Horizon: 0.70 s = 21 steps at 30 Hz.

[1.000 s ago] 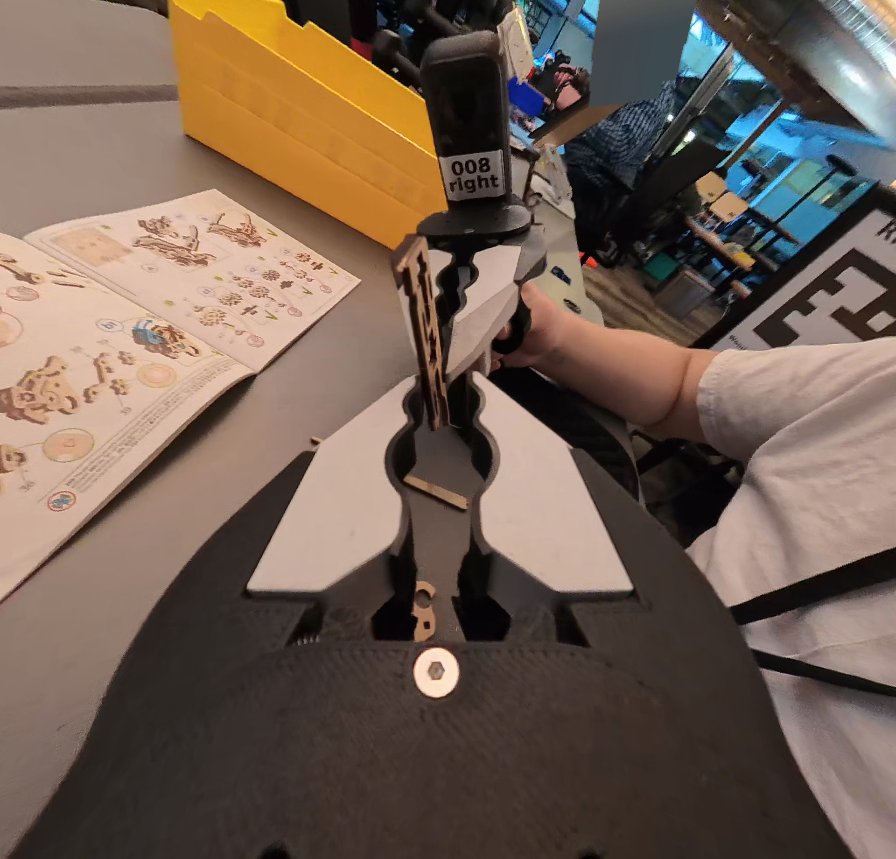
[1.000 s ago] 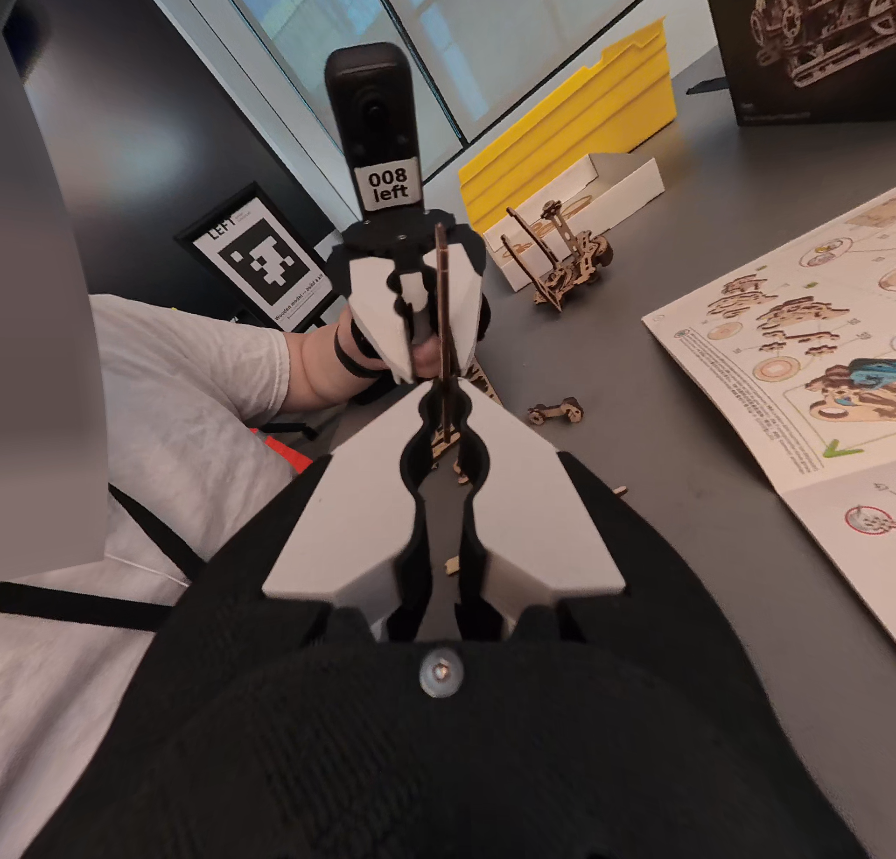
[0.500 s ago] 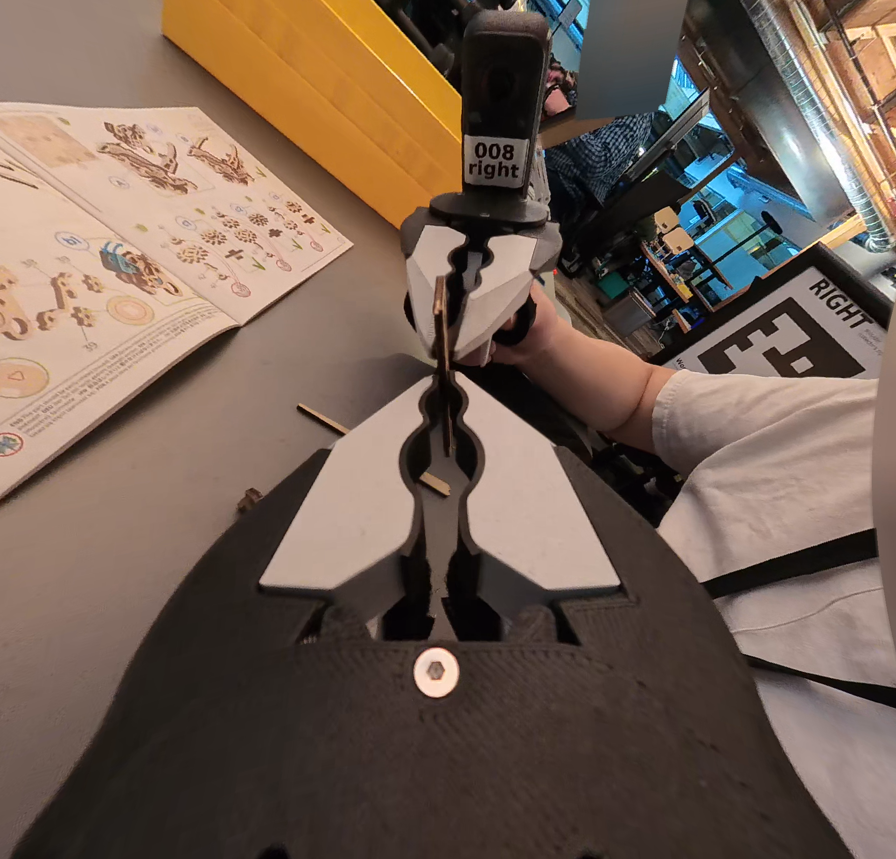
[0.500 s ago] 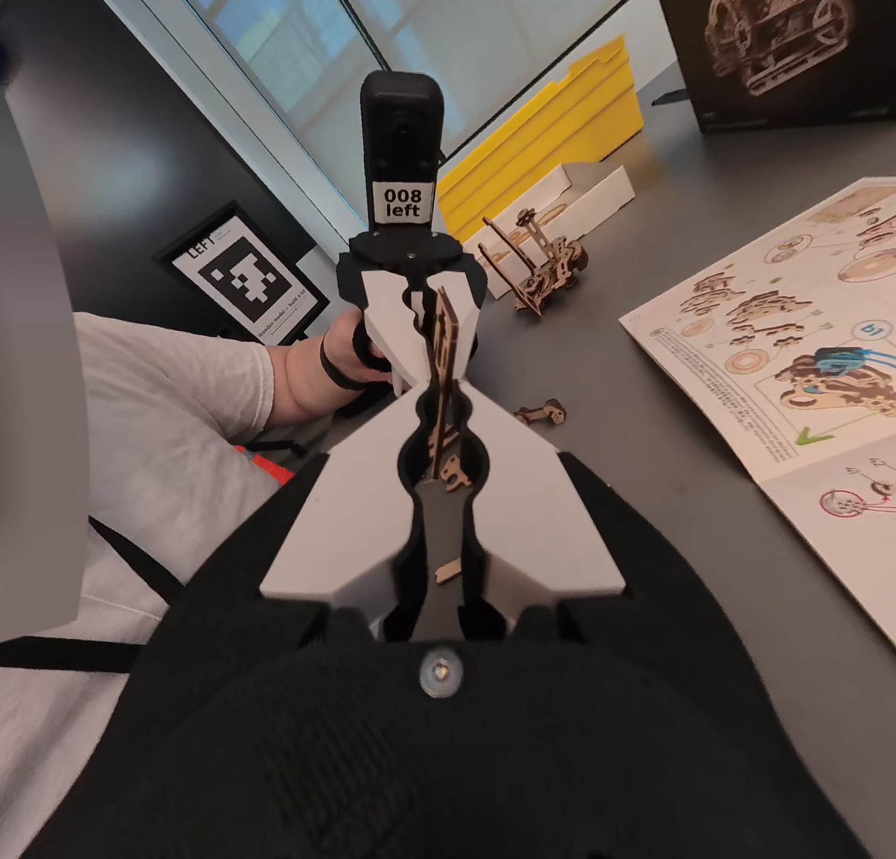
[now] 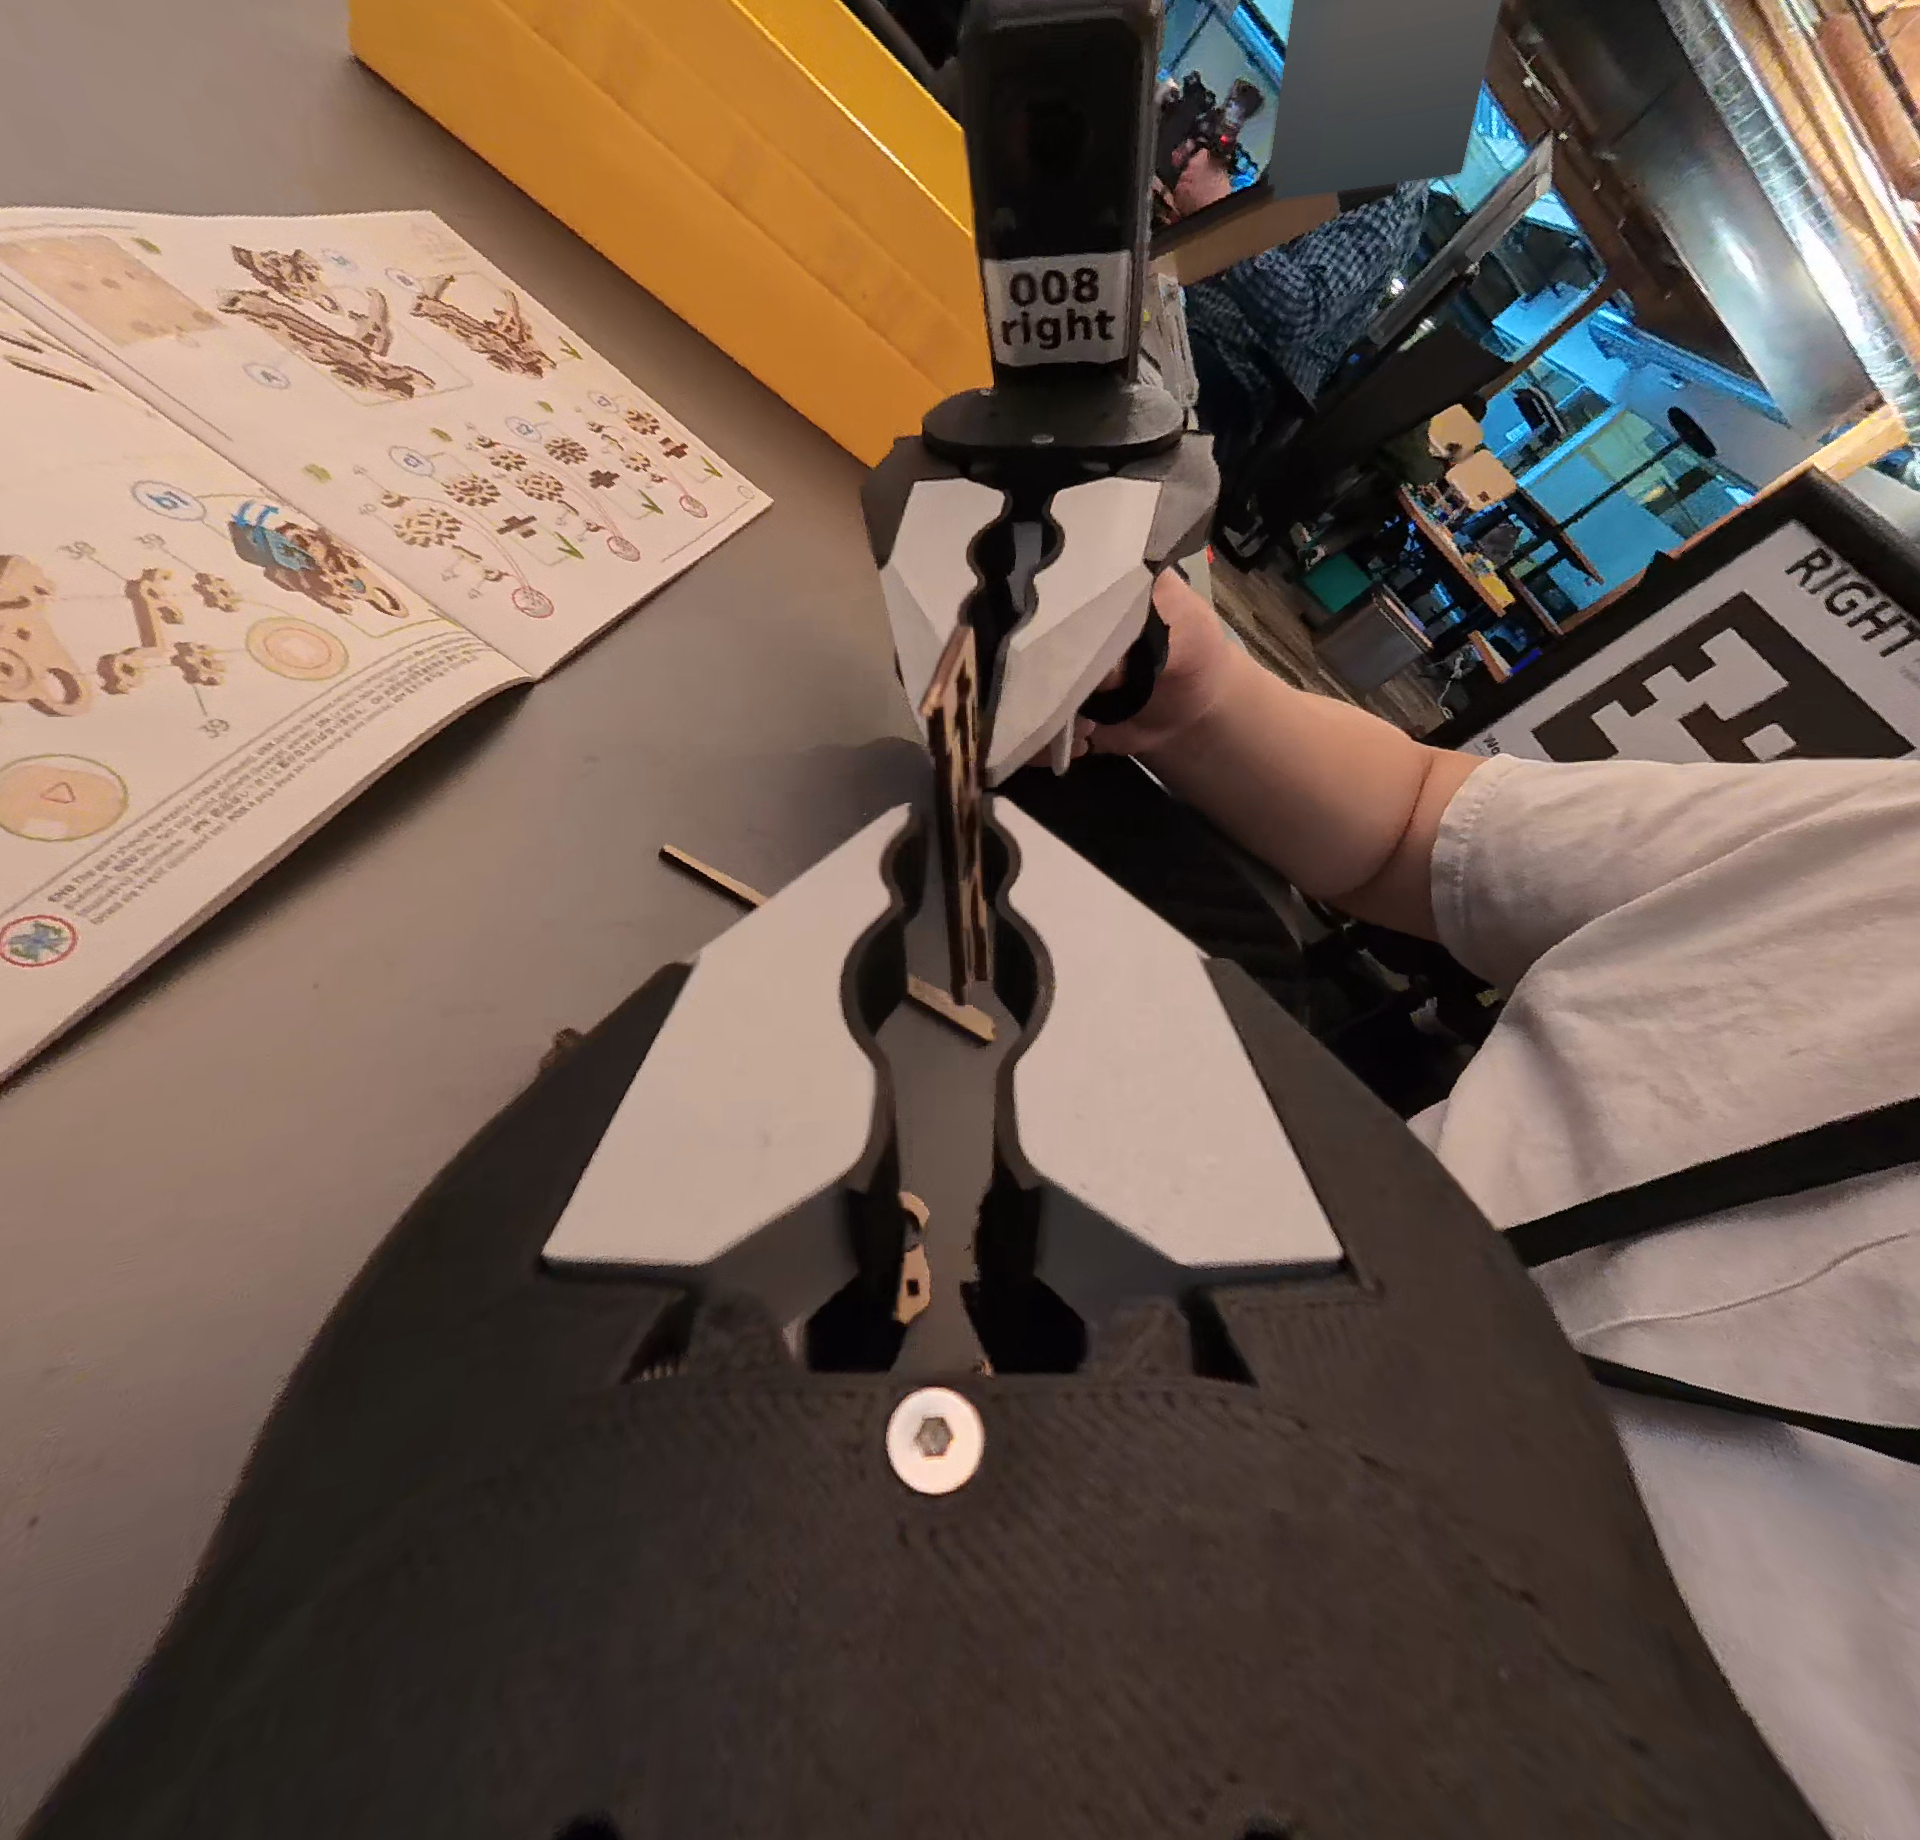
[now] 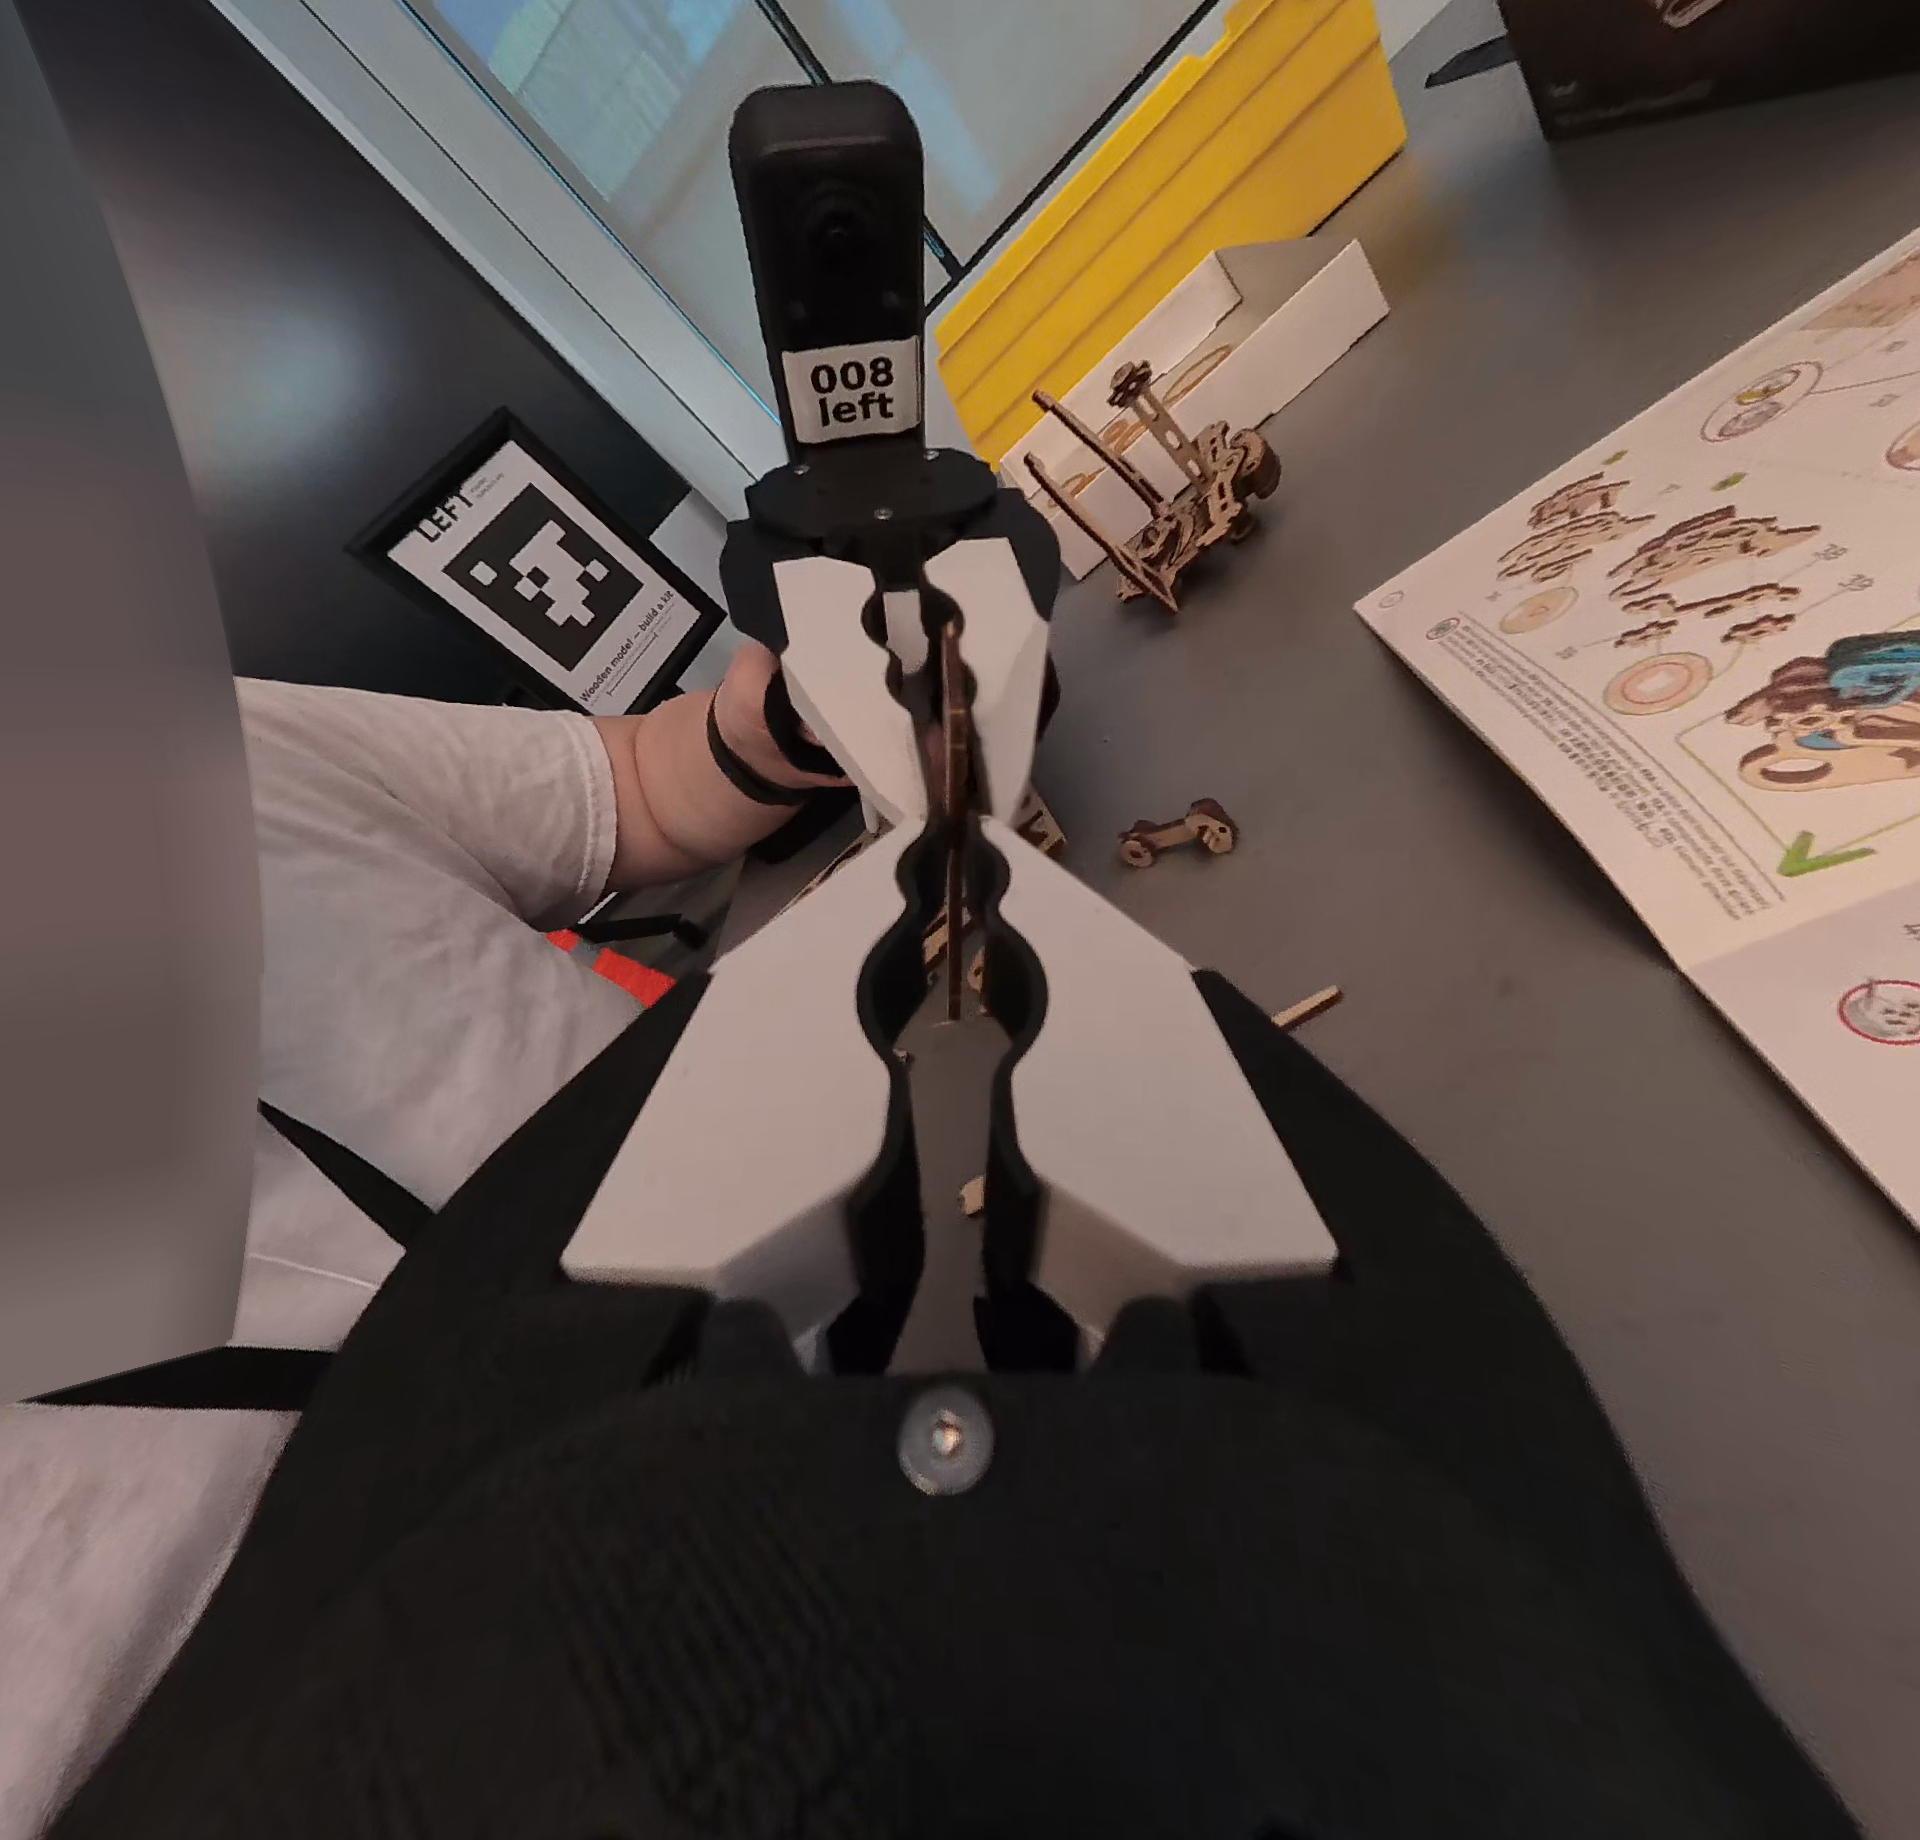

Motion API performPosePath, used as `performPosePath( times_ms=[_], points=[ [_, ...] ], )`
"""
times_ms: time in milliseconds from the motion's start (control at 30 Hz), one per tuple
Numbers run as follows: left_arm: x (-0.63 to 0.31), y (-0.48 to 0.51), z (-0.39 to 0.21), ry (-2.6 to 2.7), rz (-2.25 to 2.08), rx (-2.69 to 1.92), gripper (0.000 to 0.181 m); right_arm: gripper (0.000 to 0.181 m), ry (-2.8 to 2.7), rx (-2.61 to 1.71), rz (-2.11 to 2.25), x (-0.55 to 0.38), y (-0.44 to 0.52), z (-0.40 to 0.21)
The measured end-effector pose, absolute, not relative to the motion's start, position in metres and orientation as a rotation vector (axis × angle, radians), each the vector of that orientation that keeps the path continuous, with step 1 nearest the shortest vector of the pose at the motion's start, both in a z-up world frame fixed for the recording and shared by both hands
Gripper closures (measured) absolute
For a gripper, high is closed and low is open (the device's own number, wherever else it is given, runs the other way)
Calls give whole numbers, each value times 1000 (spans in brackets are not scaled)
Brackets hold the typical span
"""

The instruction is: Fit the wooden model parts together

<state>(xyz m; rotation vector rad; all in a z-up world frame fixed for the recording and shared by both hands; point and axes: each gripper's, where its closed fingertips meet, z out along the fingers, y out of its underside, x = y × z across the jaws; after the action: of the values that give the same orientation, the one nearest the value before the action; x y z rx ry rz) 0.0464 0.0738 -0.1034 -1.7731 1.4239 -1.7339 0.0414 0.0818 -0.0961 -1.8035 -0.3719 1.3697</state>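
left gripper: tips pinched on the flat wooden piece, held edge-on above the surface
right gripper: facing it tip to tip, clamped on the same wooden piece
hands: each wraps a handle behind its gripper, forearms level
labels: white sticker on each camera post, framed marker cards behind
booklet: open, left of left gripper

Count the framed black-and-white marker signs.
2. One framed black-and-white marker sign stands beyond the person's right forearm; the other stands beyond the left forearm. Others may be hidden.
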Motion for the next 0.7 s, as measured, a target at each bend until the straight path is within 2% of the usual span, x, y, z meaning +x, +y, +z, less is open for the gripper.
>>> performPosePath(
  times_ms=[167, 700],
  points=[
    [45, 69, -105, 1448, -1793, -1784, 181, 181, -389, -1832, 1373, 39, 80, -100],
    [44, 75, -110, 1447, -1756, -1823, 178, 181, -381, -1868, 1342, 41, 82, -105]
  ],
)
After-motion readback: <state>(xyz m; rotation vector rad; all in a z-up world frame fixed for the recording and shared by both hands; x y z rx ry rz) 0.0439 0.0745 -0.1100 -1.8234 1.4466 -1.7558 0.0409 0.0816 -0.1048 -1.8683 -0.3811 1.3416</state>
